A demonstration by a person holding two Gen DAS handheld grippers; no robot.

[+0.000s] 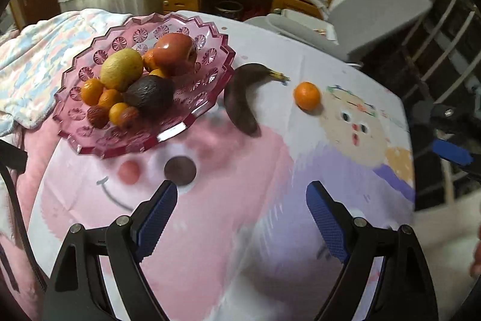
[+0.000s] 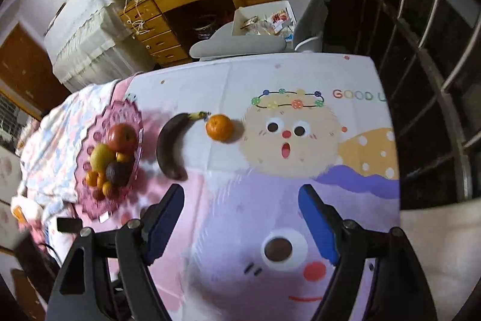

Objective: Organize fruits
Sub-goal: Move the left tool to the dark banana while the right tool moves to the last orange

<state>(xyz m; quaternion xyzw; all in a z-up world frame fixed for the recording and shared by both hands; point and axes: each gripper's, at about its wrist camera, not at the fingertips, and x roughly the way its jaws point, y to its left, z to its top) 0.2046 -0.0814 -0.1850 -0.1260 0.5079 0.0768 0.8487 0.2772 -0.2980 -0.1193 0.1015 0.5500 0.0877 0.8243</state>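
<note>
Pink glass bowl is my landmark, sitting on the printed cloth w/ most fruit already in it: apple, a yellow-green fruit, avocado, several small oranges. Two pieces left out: banana, v. dark, lying just right of the bowl's rim, stem pointing away from it; orange further right, beyond the stem tip, near it but apart.

Left tool is spread wide, nothing between the pads, hanging over bare cloth below the bowl. Right tool same: wide, empty, short of the banana and orange.

Handling, my guess: banana that dark is prob. overripe, soft, bruises or splits easy. I'd take it across the mid-body, light squeeze, not by the stem. Orange is firm, round, light, will roll if nudged, so I'd straddle it at the widest part and close square. Bowl looks like glass, so set fruit down gently, no dropping onto the rim.
</note>
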